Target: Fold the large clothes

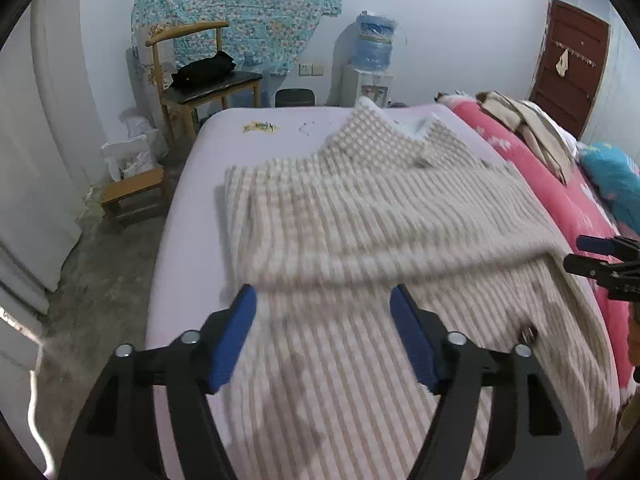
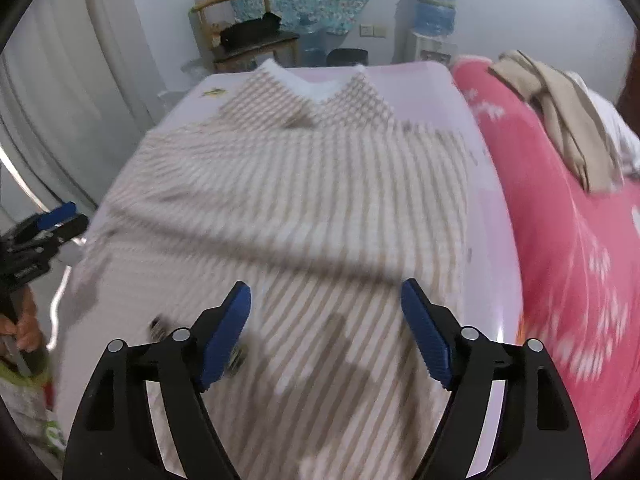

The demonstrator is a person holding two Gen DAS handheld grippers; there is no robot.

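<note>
Both the left gripper [image 1: 323, 304] and right gripper [image 2: 326, 300] hang spread and empty above the striped fleece garment [image 1: 360, 216], lying part-folded on the bed [image 1: 200, 152]. Soft, bulky, floppy; best pinched at the near hem corners.

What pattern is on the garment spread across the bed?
Beige and white stripes on the garment, clearest in the right wrist view.
</note>
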